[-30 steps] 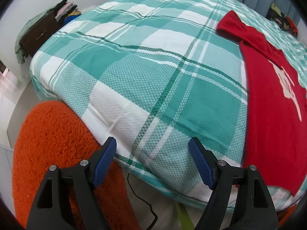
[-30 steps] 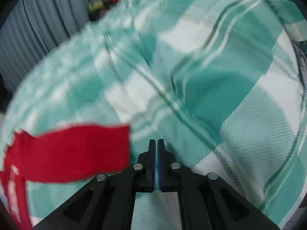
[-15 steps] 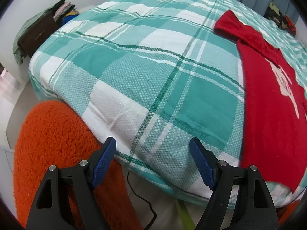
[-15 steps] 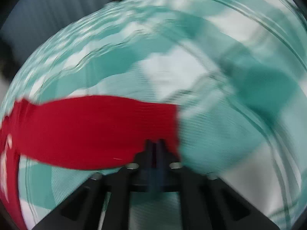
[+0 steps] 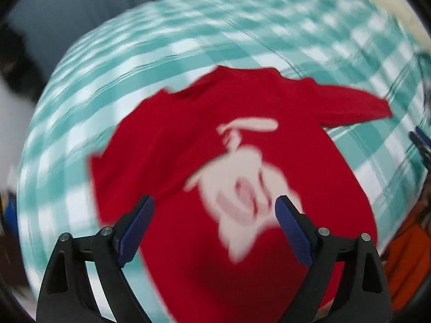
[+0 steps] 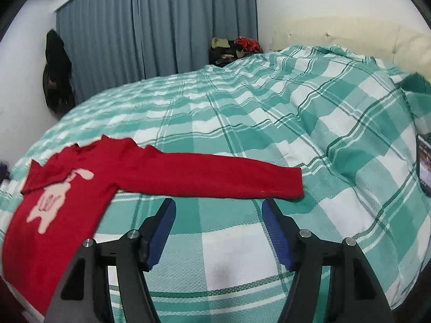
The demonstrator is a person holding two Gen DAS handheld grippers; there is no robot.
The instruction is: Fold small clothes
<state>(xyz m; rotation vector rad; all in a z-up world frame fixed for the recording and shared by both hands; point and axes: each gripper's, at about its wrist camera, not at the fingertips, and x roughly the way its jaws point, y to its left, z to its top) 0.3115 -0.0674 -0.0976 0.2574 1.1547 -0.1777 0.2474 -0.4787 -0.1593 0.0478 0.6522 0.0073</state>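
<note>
A red sweater (image 6: 62,215) lies flat on a bed (image 6: 269,123) covered in green-and-white check, its body running from the near edge toward the far side, neck away from the onlooker and hem hanging close to the bed's near edge. One sleeve (image 6: 215,175) stretches straight out across the bed, at right angles to the body, cuff pointing toward the headboard end. The pale printed figure (image 5: 242,183) on the chest faces up. The right gripper (image 6: 218,215) hovers just short of that sleeve, near its middle, jaws opening with nothing between them. The left gripper (image 5: 215,215) points steeply down over the sweater's chest in a blurred view, jaws opening wide, the print showing between them but not pinched.
</note>
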